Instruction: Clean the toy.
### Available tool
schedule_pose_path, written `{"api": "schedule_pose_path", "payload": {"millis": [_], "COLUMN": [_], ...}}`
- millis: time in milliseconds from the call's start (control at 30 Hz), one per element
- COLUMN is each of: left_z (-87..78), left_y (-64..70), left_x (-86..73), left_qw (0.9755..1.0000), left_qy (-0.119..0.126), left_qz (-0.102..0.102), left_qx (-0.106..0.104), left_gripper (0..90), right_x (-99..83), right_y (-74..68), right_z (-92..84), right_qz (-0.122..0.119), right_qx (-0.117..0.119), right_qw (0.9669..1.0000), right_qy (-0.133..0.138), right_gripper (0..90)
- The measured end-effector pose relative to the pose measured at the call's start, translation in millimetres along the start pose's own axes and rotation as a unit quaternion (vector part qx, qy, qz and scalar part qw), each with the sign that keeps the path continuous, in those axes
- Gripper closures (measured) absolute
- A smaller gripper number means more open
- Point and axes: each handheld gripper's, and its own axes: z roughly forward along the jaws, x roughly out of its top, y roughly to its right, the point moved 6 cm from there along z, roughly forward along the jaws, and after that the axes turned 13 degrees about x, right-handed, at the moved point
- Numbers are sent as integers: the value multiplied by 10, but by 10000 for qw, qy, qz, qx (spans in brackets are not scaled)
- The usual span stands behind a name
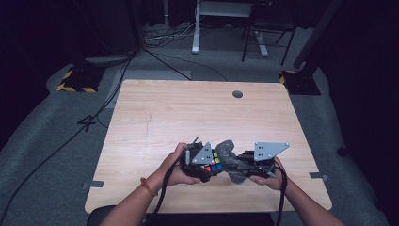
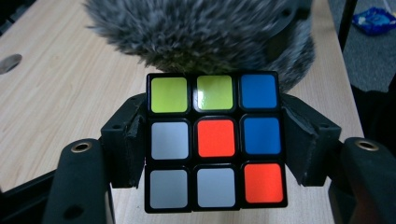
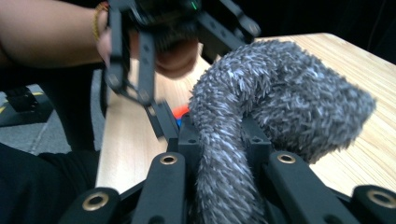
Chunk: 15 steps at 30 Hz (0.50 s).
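**Two clamped items meeting above the near table edge: slip and snag risks**

Two grippers work close together at about six o'clock on the table [image 1: 155, 117], above its near edge. The left gripper [image 1: 203, 162] is clamped on a puzzle cube [image 2: 215, 141]; in the left gripper view its pads press the cube's two side faces, at nine and three o'clock of the red centre tile. The right gripper [image 1: 244, 164] is pinched on a grey fuzzy cloth [image 3: 275, 112], its jaws narrow around a gathered fold, while the loose bulk hangs free beyond them.

Findings, as judgement:
- The cloth touches or nearly touches the cube's far face, at twelve o'clock in the left gripper view. Wiping pressure there could push the cube back through the pads, as only flat side faces are gripped.
- A sideways rub could twist a cube layer, loosening the hold.
- Long fibres could catch in the left gripper's linkage, which sits just beside the cloth.
- The pinch holds only a fold; a hard drag could pull the cloth out.
- A dropped cube, this near the edge, could roll to the floor.
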Motion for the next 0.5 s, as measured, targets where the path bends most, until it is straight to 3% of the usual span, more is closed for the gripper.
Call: {"api": "schedule_pose_path", "payload": {"millis": [200,300,433,500], "left_z": [94,105,15,-70], "left_y": [48,34,-37,-95], "left_x": [-18,-34,-22,2], "left_qw": [9996,9995,9999,9998], "left_qy": [-253,-299,-74,76], "left_qz": [152,120,-65,-119], "left_qx": [5,22,47,122], "left_gripper": [328,331,333,333], "right_x": [50,52,-10,-108], "right_y": [-57,-44,56,125], "right_z": [93,100,15,-13], "right_qz": [-154,-166,-21,236], "right_qx": [73,-6,-257,-225], "right_qw": [9998,9997,9991,9982], "right_qy": [-125,-197,-324,-503], "right_gripper": [756,755,754,751]}}
